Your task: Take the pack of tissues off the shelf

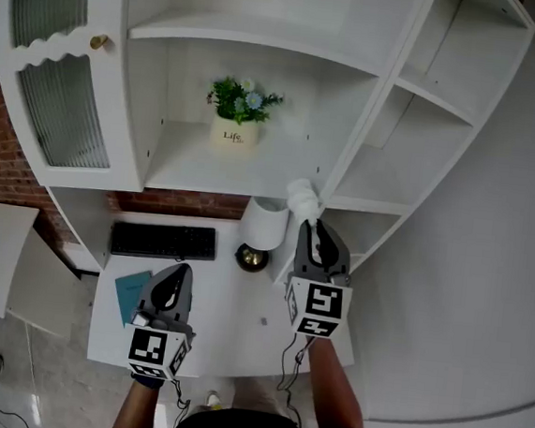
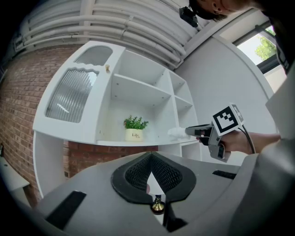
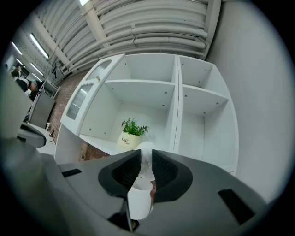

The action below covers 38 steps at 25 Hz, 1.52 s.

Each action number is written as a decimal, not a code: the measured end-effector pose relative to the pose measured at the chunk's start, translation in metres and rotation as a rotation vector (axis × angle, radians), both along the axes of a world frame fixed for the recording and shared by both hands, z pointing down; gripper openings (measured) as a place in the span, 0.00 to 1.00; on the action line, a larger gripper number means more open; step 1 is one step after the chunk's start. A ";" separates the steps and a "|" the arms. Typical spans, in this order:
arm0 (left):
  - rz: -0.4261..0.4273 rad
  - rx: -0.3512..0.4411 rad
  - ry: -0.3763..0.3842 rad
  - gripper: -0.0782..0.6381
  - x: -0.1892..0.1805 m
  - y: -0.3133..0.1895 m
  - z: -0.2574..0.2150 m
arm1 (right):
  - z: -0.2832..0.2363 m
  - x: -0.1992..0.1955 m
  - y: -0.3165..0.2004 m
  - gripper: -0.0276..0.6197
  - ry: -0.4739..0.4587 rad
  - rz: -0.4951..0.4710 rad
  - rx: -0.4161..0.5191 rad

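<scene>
Pack of tissues (image 1: 301, 198) at front edge of shelf (image 1: 196, 169), beside upright divider. My right gripper (image 1: 310, 224) holds it, jaws narrow, pinching soft white wrap. Cannot tell if pack is clear of shelf board.

Risk, I think: pinch is thin, so pack slips when I pull back and drops on lamp (image 1: 265, 223) just below on bench (image 1: 240, 300).

My left gripper (image 1: 178, 273) closed, empty, low over bench.

Count: one pack, one plant pot (image 1: 235, 132), one lamp, one keyboard (image 1: 163, 241), two grippers.
</scene>
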<state>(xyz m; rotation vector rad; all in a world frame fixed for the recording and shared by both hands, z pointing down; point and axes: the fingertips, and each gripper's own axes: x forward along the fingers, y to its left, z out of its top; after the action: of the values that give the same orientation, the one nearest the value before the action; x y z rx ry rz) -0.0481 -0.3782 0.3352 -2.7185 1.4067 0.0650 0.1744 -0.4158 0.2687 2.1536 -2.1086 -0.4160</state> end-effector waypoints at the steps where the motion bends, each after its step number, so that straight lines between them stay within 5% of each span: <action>1: -0.001 -0.002 -0.002 0.13 -0.001 0.003 0.002 | 0.001 -0.001 0.004 0.15 -0.001 -0.003 0.000; 22: -0.003 -0.045 -0.020 0.13 0.004 0.021 0.039 | 0.045 -0.027 0.032 0.14 -0.055 -0.087 -0.063; 38: -0.082 -0.122 0.040 0.13 -0.010 0.007 0.118 | 0.143 -0.072 0.030 0.14 -0.110 -0.220 -0.226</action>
<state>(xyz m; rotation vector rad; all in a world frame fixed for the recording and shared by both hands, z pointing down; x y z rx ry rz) -0.0581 -0.3707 0.4533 -2.7662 1.5811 0.0291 0.1022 -0.3859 0.4115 1.8687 -2.3334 -0.0700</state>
